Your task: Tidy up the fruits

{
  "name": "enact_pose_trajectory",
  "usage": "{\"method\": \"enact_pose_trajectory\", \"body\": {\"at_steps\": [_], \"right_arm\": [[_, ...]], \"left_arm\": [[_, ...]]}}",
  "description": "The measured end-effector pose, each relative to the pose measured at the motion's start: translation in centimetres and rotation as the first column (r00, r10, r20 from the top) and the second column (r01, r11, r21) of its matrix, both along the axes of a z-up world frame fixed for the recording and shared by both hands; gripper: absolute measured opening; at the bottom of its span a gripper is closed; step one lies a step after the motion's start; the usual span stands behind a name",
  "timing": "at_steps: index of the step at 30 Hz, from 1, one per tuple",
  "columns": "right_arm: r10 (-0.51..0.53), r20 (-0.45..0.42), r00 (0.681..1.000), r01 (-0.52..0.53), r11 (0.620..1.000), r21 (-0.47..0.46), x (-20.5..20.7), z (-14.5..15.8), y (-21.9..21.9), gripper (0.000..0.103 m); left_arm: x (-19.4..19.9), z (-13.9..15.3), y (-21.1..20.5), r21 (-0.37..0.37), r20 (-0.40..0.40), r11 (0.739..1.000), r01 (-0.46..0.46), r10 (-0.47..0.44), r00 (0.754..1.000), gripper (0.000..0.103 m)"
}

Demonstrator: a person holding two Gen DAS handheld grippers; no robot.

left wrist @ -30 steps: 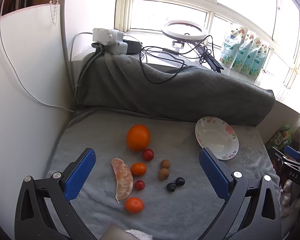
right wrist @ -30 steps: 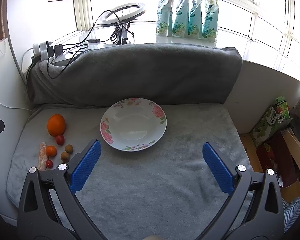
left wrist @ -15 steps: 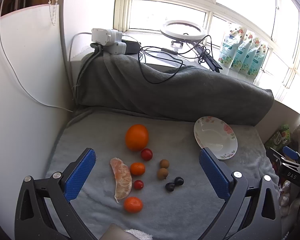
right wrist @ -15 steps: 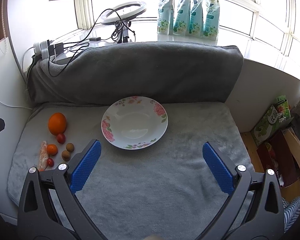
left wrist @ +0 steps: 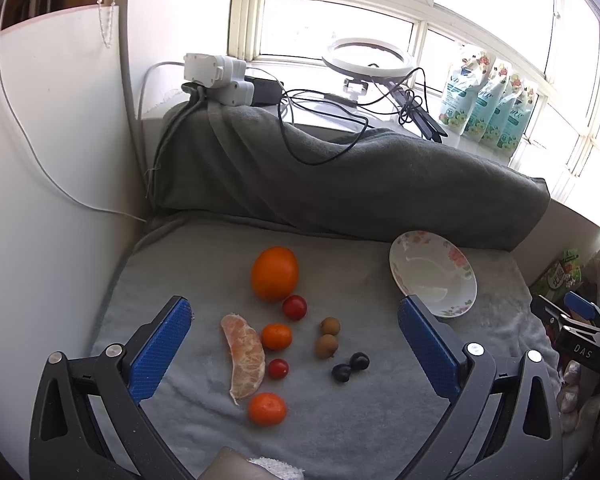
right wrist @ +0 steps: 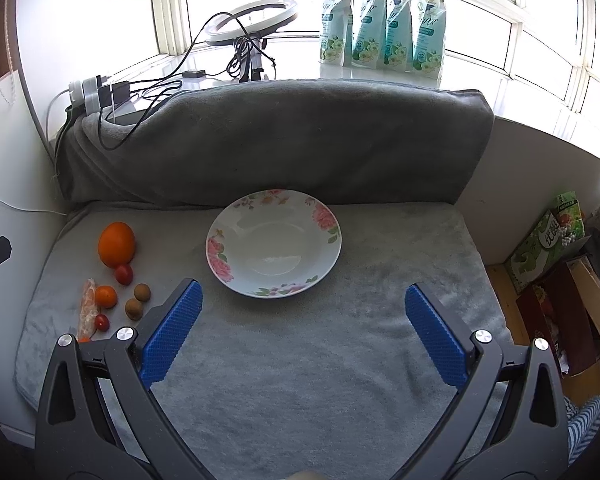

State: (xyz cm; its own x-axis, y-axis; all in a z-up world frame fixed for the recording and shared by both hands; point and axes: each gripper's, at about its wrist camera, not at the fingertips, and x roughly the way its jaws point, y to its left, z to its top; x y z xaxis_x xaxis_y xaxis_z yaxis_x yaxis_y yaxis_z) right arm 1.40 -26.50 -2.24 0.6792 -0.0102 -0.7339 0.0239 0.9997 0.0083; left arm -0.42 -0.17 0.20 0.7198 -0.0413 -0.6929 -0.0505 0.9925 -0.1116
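Both tongs, left tongs and right tongs, are hovering spread apart, gripping nothing. The fruit is sitting clustered near the surface's left edge; the plate is lying toward the back edge, bare blanket surrounding it.

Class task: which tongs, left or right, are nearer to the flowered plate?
Right. The right tongs hang open just in front of the flowered plate, facing it; the left tongs hang over the fruit, plate off to their right.
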Motion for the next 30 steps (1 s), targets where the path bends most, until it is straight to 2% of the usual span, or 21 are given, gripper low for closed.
{"method": "enact_pose_trajectory", "body": {"at_steps": [19,30], "right_arm": [[0.012,-0.038,0.999,-0.011,1.0,0.024,0.4,-1.0,0.0,0.103],[0.07,-0.087,0.994,-0.065,0.996,0.057,1.3,-2.1,1.2,0.103]], "left_arm": [[0.3,-0.7,0.5,-0.022,-0.027,1.0,-0.007,0.006,1.0,0.102],[-0.1,-2.0,1.9,-0.055,-0.073,0.998,-0.03,0.026,0.997,0.102]]}}
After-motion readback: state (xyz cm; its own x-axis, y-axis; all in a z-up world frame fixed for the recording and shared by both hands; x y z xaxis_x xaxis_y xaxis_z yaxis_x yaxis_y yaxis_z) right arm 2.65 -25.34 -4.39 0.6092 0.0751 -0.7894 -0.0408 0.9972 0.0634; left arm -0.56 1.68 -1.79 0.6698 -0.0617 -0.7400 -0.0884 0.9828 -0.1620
